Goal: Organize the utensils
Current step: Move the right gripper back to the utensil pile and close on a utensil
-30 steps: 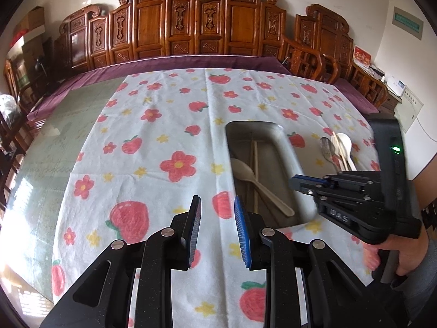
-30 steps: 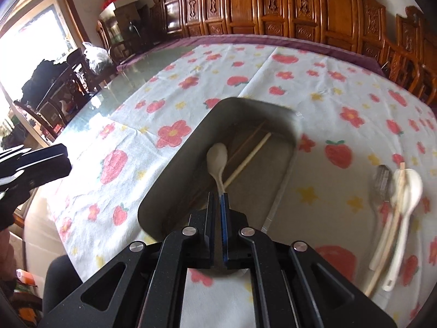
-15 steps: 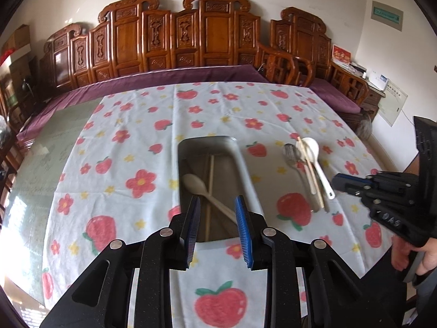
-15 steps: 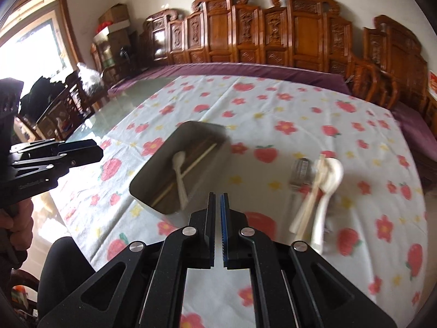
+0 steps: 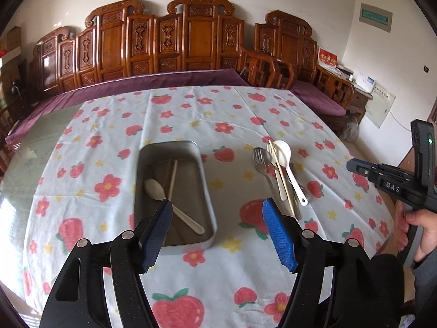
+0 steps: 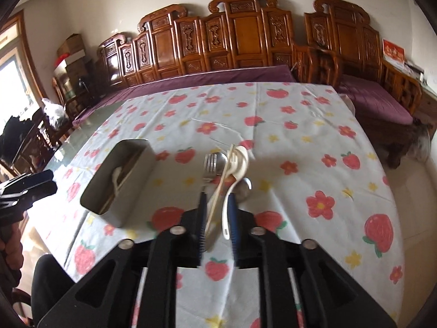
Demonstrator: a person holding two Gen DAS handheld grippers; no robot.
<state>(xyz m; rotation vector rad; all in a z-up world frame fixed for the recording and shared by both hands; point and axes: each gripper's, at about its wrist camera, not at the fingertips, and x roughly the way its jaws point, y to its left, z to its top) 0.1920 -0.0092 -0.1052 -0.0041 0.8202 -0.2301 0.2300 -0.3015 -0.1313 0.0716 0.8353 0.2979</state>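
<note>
A metal tray (image 5: 208, 191) lies on the strawberry-print cloth and holds a beige spoon (image 5: 155, 187) and chopsticks (image 5: 172, 176). To its right lies a loose pile: a white spoon (image 5: 284, 153), a metal fork (image 5: 259, 159) and a chopstick (image 5: 281, 175). My left gripper (image 5: 215, 213) hovers near the tray's front end, jaws opening, nothing between them. My right gripper (image 6: 217, 199) hangs over the pile's near end, jaws opening a narrow gap. The white spoon's handle (image 6: 226, 213) and a chopstick (image 6: 215, 202) show in that gap, unpressed. The tray (image 6: 128, 202) sits to its left.
Carved wooden benches (image 5: 191, 43) with purple cushions line the far side. Bare glass tabletop (image 5: 35, 142) lies left of the cloth. The cloth's right edge (image 6: 382, 180) drops to the floor. A hand (image 5: 420, 227) holds the right gripper (image 5: 355, 165) at the right.
The right gripper swung from over the tray to the loose pile and parted its jaws slightly. The left gripper shifted right and pulled back, and its jaws spread much wider.
</note>
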